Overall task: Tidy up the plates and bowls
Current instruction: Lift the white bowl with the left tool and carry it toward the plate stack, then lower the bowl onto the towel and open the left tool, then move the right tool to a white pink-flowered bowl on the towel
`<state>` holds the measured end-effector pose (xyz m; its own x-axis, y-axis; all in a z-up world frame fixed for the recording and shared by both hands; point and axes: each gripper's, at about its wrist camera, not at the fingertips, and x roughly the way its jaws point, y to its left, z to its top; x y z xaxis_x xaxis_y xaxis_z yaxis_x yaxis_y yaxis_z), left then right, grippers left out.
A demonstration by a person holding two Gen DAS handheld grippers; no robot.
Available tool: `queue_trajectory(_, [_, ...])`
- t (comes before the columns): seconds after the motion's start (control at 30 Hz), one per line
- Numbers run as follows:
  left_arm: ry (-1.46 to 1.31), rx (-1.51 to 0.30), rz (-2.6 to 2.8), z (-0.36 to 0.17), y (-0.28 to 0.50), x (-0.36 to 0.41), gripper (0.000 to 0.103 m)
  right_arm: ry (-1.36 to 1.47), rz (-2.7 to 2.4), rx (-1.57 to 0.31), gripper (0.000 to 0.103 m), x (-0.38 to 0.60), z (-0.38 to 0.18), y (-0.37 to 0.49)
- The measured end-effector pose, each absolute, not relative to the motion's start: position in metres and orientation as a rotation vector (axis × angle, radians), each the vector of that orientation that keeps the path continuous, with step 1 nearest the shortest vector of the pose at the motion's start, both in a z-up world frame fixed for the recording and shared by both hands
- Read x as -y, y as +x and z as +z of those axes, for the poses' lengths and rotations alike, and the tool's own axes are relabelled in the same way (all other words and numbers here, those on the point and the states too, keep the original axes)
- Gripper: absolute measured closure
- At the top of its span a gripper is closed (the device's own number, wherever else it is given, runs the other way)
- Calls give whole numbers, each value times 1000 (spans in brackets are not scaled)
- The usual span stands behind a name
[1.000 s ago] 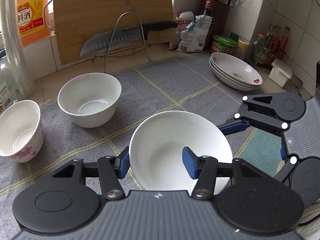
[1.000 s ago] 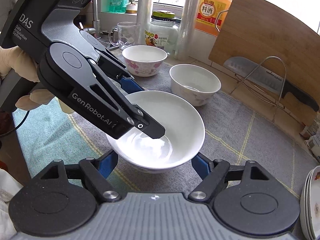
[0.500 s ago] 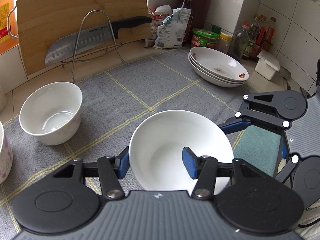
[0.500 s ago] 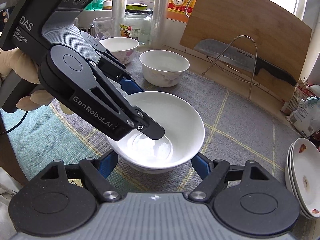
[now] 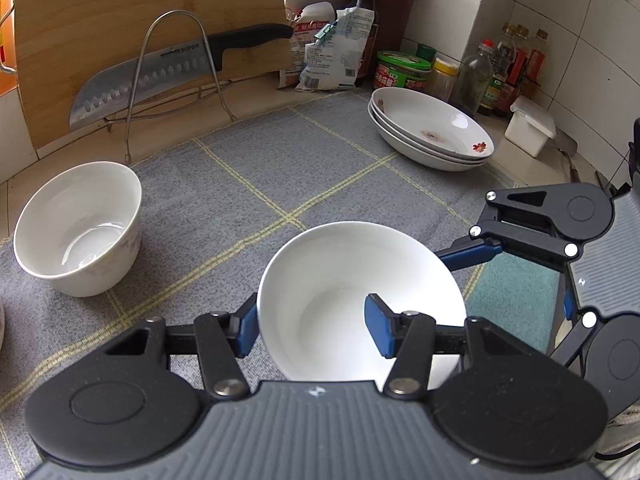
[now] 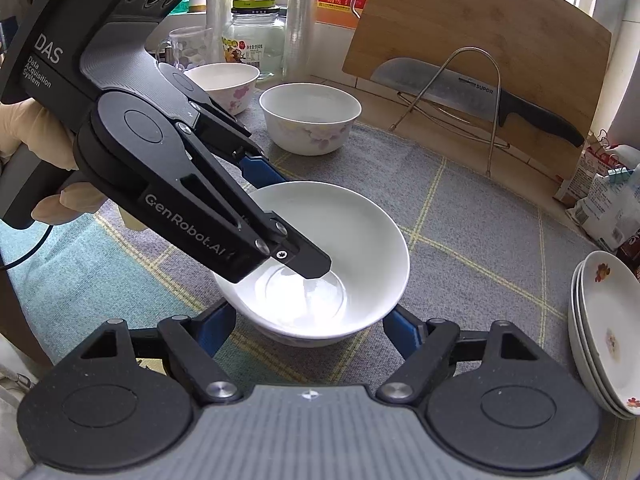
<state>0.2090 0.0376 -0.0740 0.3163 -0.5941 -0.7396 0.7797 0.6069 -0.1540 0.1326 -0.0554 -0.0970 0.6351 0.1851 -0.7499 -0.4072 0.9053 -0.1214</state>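
A grey cloth mat [image 5: 328, 168] crossed by yellow lines covers the counter, with a teal patch along its near edge. A bamboo cutting board [image 6: 480, 32] leans against the back wall behind a wire rack [image 6: 476, 92] that carries a black-handled cleaver [image 5: 160, 72]. On the right side of the mat stands a stack of shallow plates [image 5: 432, 132] with small red flower prints. Two deep bowls sit toward the window side: a flower-printed bowl [image 6: 310, 118] and, behind it, a second floral bowl [image 6: 224, 84].

Nearest both cameras sits a plain white bowl [image 6: 340, 248]; whether it rests on the mat or hangs slightly above it I cannot tell. The left gripper [image 5: 312, 328] is clamped across the bowl's near wall: one blue pad presses the outside of the rim, while the other pad stands inside the bowl against the inner surface, so the wall is pinched between them. In the right wrist view this same tool slants down from the upper left, its black finger [image 6: 304, 258] reaching into the bowl's hollow, with a gloved hand [image 6: 24, 136] gripping its body.

The right gripper [image 6: 310, 326] straddles the bowl from the other side, lower down. Its two blue pads stand at either flank of the bowl's base, against or just beside the outer wall; whether they actually press on it I cannot tell, as the bowl's curve hides the contact.
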Motion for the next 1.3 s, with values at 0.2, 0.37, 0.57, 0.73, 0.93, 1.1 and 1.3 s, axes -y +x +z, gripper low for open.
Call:
queue_trajectory(0.2, [249,-845,-925,-76,208,-37,42,-288,345,-823,19,55,-99,135])
queue_trajectory(0.37, [264,-788,-909,-70,203,-37,11,-238,367,-827,5,59,-98,137])
queue_trajectory(0.57, [243,-766,-874,-63,201,-47,10,-250,368,-801,0,56,-94,132])
queue_trajectory(0.73, [220,-664,-792,-51,192,-65,6,-247,385,-782,0,55,-85,129])
queue_trajectory(0.93, [185,-611,-647,-50,186,-87,6,-248,394,-766,0,52,-78,132])
queue_trajectory(1.1, [159,-615,-552,-54,185,-104,6,-252,409,-769,0,46,-75,139])
queue_trajectory(1.3, [150,-616,-478,-58,189,-117,6,-254,419,-783,0,39,-73,154])
